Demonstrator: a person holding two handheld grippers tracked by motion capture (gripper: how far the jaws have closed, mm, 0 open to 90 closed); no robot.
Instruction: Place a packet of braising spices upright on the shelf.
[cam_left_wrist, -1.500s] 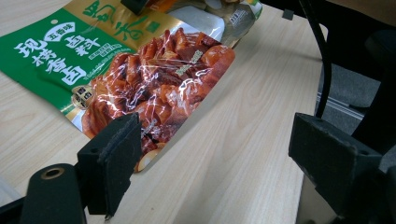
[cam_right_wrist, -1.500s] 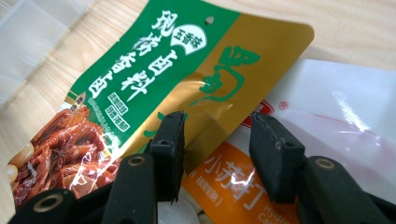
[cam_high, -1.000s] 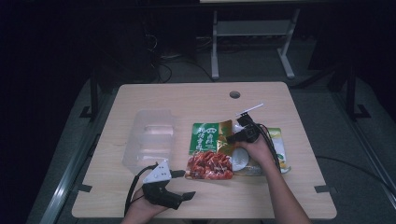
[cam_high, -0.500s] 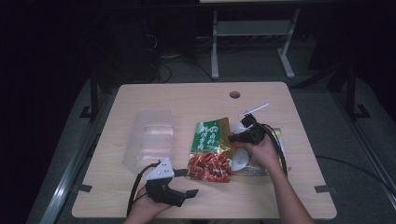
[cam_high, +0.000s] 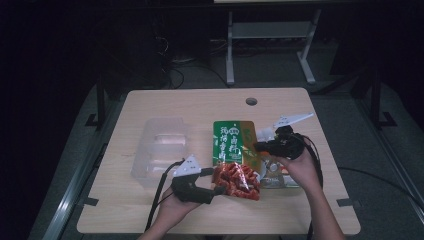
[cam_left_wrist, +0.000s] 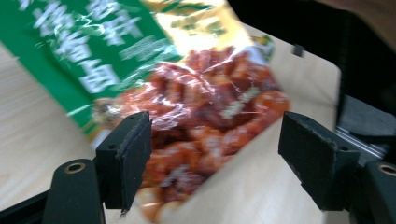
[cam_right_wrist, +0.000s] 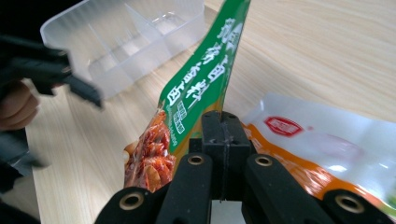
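Now right gripper (cam_right_wrist: 223, 140) pinches snack bag (cam_right_wrist: 196, 88); left gripper (cam_left_wrist: 215, 158) closing, bag btwn jaws.

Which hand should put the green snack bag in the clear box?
Probably the right. The right gripper is already shut on the edge of the green snack bag and lifts that side. The left gripper is open around the bag's red end, not pinching it, though it is nearer the clear box.

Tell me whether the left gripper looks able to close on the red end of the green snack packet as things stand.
Probably yes. The left gripper has its jaws open with the green snack packet's red end between them, nothing in the way. The right gripper holds the packet's edge pinched, which should steady it.
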